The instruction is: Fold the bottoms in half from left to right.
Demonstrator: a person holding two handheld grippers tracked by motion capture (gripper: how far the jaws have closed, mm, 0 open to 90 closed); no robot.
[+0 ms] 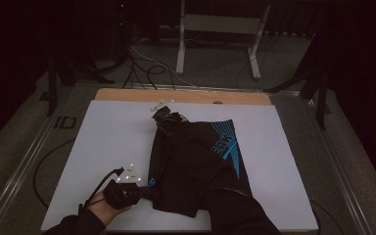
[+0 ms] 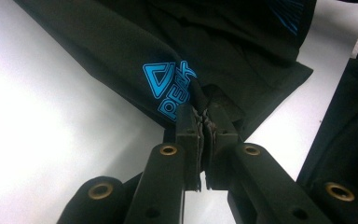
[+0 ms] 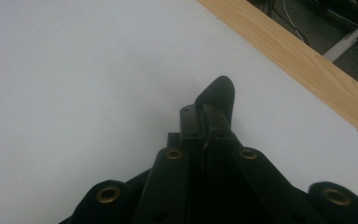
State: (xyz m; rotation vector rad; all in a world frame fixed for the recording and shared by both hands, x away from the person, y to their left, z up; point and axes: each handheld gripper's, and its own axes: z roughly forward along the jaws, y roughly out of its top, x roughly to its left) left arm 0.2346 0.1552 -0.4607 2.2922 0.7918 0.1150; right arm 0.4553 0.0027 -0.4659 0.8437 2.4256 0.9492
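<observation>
A black garment [image 1: 196,156] with blue print lies on the white table cover [image 1: 112,142], folded into a long shape. At the near left my left gripper [image 1: 142,191] is shut on its near corner. In the left gripper view the jaws pinch bunched black fabric [image 2: 214,95] just beside a blue logo [image 2: 168,86]. My right gripper [image 1: 164,117] is at the garment's far end, shut on that corner. A flap of black fabric [image 3: 219,93] sticks out past the closed right gripper [image 3: 204,114] above the white cover. The person's dark sleeve [image 1: 235,210] lies across the garment.
A wooden table edge [image 1: 186,96] runs along the far side, also seen as a wooden strip [image 3: 307,60] at upper right. Beyond it stand a metal frame [image 1: 220,29] and floor cables [image 1: 142,68]. White cover lies bare to the left and right of the garment.
</observation>
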